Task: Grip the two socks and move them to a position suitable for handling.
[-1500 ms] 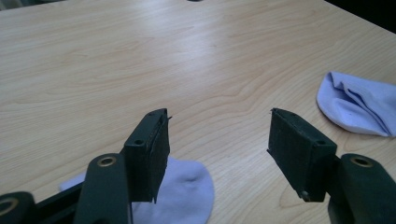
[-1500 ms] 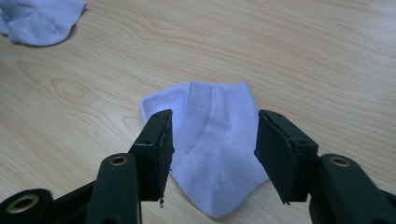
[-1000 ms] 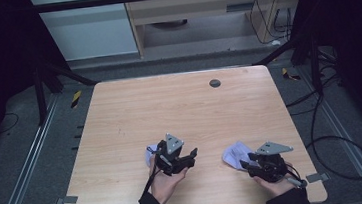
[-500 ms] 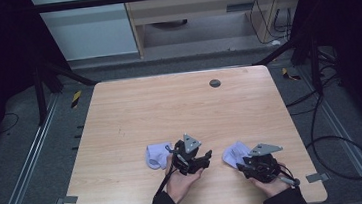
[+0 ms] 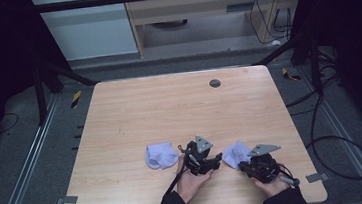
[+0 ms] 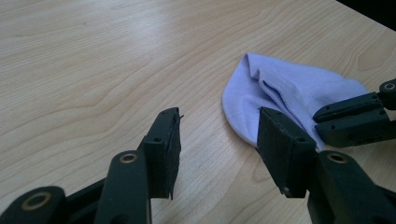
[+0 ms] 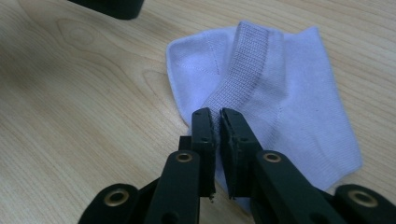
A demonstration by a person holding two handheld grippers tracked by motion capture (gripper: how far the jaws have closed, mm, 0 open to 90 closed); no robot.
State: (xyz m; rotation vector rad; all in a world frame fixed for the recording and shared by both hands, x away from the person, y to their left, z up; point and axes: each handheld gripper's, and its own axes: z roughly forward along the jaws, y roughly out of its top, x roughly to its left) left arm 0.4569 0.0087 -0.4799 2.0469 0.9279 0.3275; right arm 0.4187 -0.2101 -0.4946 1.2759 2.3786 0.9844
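Two lavender socks lie on the wooden table (image 5: 169,108). The left sock (image 5: 161,155) lies free. My right gripper (image 5: 244,165) (image 7: 217,116) is shut on the ribbed cuff of the right sock (image 5: 235,153) (image 7: 285,93) (image 6: 289,88); its jaws have just been closing with the cuff between them. My left gripper (image 5: 217,158) (image 6: 217,135) stands between the two socks, pointing at the right sock. It is open, its jaws have just been closing a little, and between them is bare wood. The right sock's rounded end lies just beyond its right fingertip (image 6: 280,140).
A small dark round disc (image 5: 215,83) sits near the table's far edge. Grey tape marks the front corners (image 5: 69,199) (image 5: 313,177). Metal frame rails and cables run along the floor on both sides. Both hands work close to the front edge.
My left gripper has moved right, off the left sock and toward the right sock; the left sock now lies uncovered. The right gripper stayed in place over its sock.
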